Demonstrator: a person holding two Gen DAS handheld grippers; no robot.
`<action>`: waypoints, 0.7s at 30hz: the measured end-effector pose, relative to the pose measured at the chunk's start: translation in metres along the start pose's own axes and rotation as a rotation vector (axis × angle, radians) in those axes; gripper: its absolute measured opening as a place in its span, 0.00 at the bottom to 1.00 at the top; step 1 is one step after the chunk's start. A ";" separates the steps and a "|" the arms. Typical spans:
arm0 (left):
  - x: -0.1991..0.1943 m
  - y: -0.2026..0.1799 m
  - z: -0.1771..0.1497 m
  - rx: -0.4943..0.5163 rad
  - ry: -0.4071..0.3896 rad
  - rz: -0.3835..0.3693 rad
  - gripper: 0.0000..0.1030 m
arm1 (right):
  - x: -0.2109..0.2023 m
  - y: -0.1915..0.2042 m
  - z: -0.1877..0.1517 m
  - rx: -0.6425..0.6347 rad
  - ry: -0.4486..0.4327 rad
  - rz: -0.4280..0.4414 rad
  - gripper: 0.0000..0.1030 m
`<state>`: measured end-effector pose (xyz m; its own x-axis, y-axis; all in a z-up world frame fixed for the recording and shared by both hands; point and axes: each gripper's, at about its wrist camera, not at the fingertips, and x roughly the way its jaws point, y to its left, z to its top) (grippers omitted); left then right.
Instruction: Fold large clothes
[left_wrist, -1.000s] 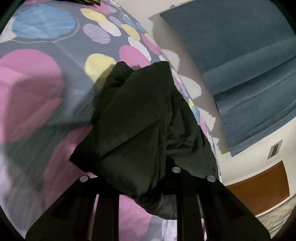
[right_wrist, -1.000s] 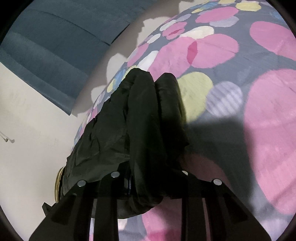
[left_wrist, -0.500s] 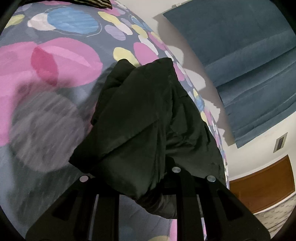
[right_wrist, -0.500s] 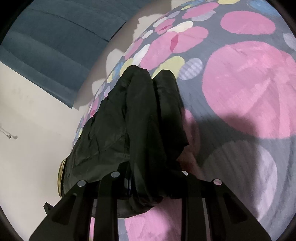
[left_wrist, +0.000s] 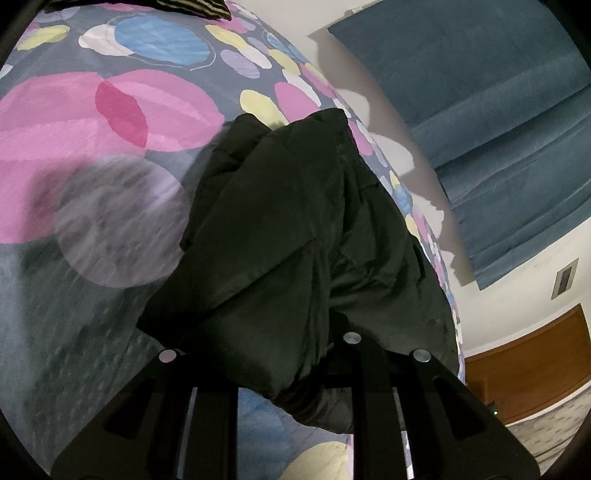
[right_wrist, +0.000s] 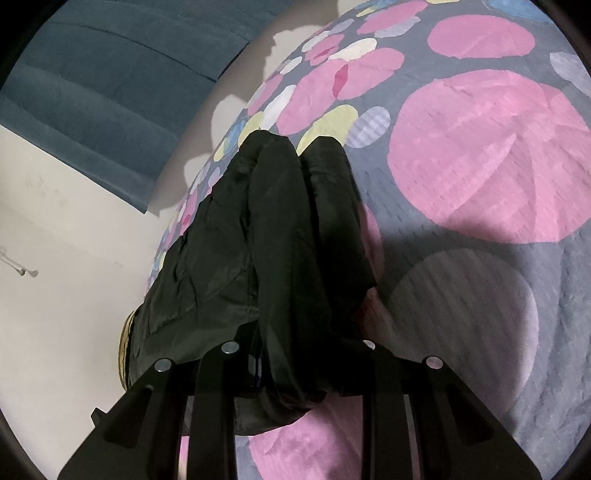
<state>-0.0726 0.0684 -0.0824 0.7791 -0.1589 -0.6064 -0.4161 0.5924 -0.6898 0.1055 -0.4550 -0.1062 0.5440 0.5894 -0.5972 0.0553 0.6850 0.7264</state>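
item 1, left gripper (left_wrist: 295, 354): i have it clamped on a thick bunch of the black garment (left_wrist: 295, 229); fabric fills the gap between the jaws and spills out below them.
item 2, right gripper (right_wrist: 299, 354): also clamped on the black garment (right_wrist: 280, 236), a rolled fold bulging out under the fingers.
item 3, garment: padded, bulky, gathered into folds and hanging between both grips above the spotted bedspread (left_wrist: 110, 122), close to the bed's edge.
item 4, surroundings: blue curtain (left_wrist: 498, 110), pale wall (right_wrist: 55, 277) past the edge.
item 5, risks, my judgement: the slick padded cloth could creep out of either pinch; an uneven set-down would let the stacked folds slump apart; released too near the edge, the bundle could slide off the bed.
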 end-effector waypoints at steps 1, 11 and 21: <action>0.000 0.000 0.000 0.002 0.000 0.003 0.17 | 0.000 -0.001 0.000 0.001 0.001 0.000 0.25; -0.001 0.001 -0.006 0.023 -0.009 0.022 0.17 | 0.002 -0.002 -0.001 0.002 0.007 0.002 0.25; -0.005 0.002 -0.008 0.033 -0.011 0.028 0.17 | 0.003 -0.003 -0.002 0.000 0.009 0.002 0.25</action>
<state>-0.0810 0.0640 -0.0844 0.7724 -0.1330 -0.6211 -0.4225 0.6225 -0.6588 0.1054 -0.4552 -0.1107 0.5363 0.5947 -0.5989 0.0546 0.6837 0.7278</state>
